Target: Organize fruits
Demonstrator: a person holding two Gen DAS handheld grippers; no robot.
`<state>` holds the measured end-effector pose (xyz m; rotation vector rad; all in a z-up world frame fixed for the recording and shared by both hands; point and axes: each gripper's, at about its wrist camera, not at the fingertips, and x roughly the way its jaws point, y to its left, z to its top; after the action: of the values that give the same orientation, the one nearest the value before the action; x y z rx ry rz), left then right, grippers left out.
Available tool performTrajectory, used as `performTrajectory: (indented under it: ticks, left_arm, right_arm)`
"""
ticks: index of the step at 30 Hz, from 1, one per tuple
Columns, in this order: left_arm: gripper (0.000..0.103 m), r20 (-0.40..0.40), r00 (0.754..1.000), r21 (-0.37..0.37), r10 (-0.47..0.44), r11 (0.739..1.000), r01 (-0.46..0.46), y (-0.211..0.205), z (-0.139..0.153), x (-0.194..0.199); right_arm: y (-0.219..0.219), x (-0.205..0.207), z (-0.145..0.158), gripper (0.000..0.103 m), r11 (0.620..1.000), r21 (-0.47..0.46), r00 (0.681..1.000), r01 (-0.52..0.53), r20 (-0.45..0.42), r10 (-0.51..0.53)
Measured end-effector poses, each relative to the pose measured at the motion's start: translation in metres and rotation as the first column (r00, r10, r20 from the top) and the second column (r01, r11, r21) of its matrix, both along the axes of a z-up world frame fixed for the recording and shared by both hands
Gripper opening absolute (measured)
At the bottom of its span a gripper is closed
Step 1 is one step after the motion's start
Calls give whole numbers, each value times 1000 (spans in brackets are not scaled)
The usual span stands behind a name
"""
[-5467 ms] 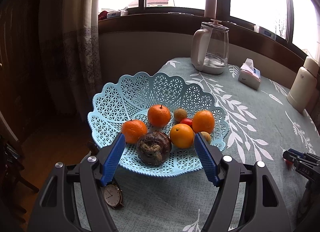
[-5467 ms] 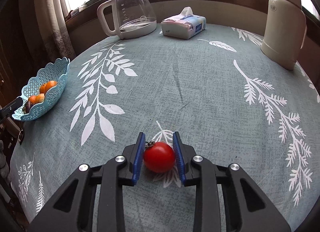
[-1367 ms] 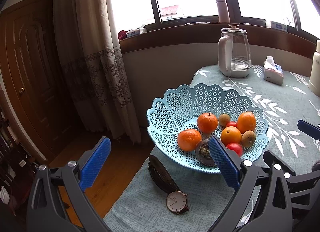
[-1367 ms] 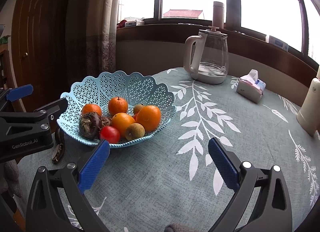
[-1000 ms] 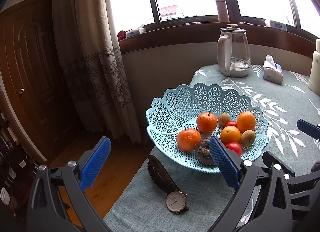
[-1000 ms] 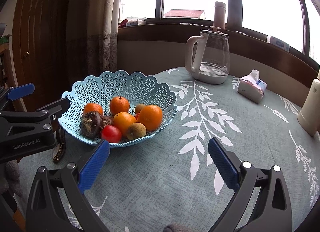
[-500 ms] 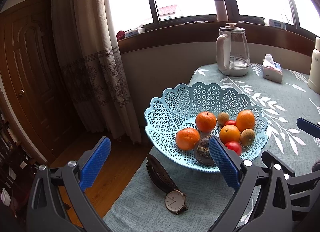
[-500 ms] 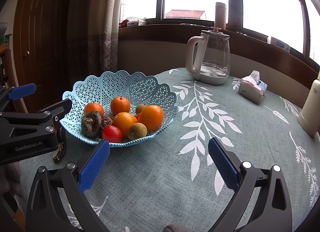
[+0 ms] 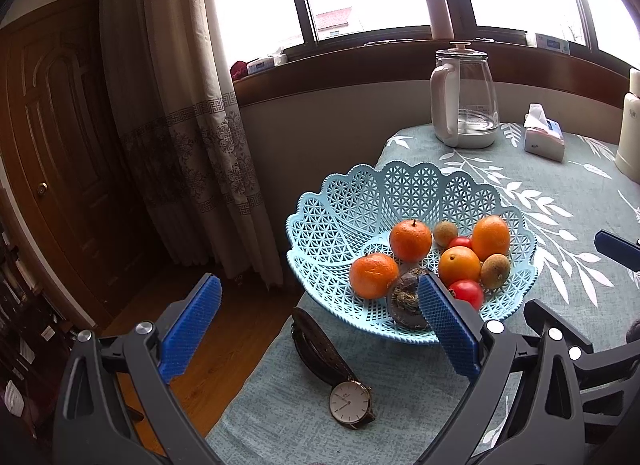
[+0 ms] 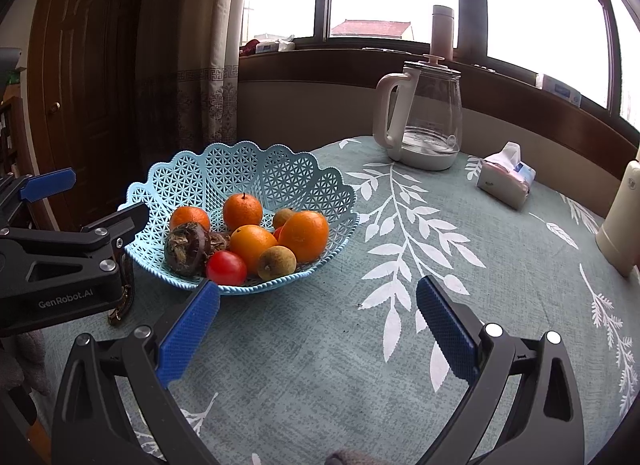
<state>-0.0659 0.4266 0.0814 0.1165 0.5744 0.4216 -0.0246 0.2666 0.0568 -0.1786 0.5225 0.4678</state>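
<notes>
A light blue lattice basket (image 9: 360, 201) (image 10: 248, 165) stands near the table's left edge. It holds several oranges (image 9: 411, 240) (image 10: 304, 235), a red tomato (image 9: 466, 292) (image 10: 226, 268), a second tomato (image 9: 460, 242), brown round fruits (image 9: 495, 271) (image 10: 277, 263) and a dark wrinkled fruit (image 9: 405, 299) (image 10: 185, 249). My left gripper (image 9: 318, 319) hangs open in front of the basket's left side, with nothing between its blue pads. Just in front of the basket my right gripper (image 10: 318, 315) stands open over the tablecloth, holding nothing.
A wristwatch (image 9: 350, 405) with a brown strap lies by the table's near-left edge. At the back stand a glass kettle (image 9: 464, 101) (image 10: 424, 113), a tissue pack (image 9: 544, 139) (image 10: 506, 175) and a cream bottle (image 10: 624, 217). Left of the table are a curtain (image 9: 180, 105) and wooden floor.
5.5 s ago my right gripper was shut on the red tomato on the cloth; now that tomato lies in the basket and the gripper is open. Over the last second both views barely shifted.
</notes>
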Motion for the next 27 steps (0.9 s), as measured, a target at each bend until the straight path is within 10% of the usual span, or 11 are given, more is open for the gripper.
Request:
performTrajectory:
  ticks: [27]
  left_arm:
    - [100, -12, 1000, 5, -2, 1000, 2, -2, -4, 2]
  right_arm:
    - [-3, 3, -2, 98, 1000, 13, 1000, 0, -14, 0]
